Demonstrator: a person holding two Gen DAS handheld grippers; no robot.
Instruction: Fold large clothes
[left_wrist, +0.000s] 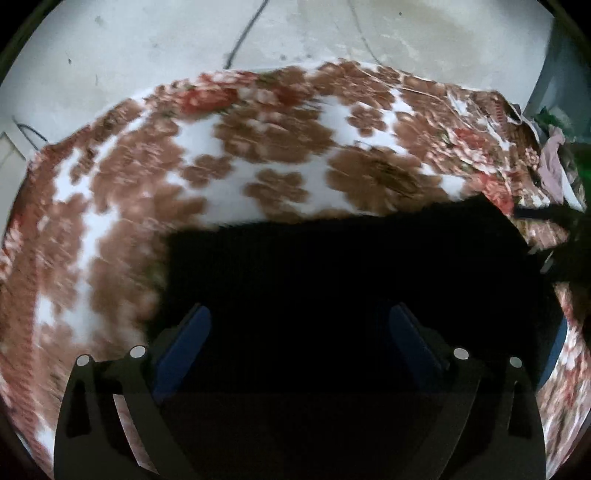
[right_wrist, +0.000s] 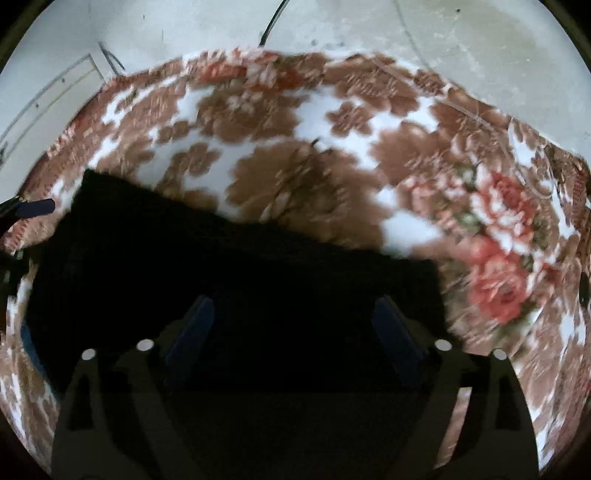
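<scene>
You have one black garment (left_wrist: 351, 266) lying on one floral blanket (left_wrist: 258, 147), and two grippers over it: the left gripper (left_wrist: 299, 332) and the right gripper (right_wrist: 291, 325), each with two blue pads. You have one small heap of other clothes (left_wrist: 554, 166) at the blanket's edge, too blurred to count.

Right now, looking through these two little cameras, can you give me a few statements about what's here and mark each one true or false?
1. The black garment lies on a floral blanket. True.
2. The left gripper is clamped shut on the garment. False: its jaws stand wide apart, gripping nothing.
3. The right gripper is open. True.
4. The blanket is plain blue. False: it is white with brown and red flowers.
5. A dark cable runs across the pale floor beyond the blanket. True.
</scene>
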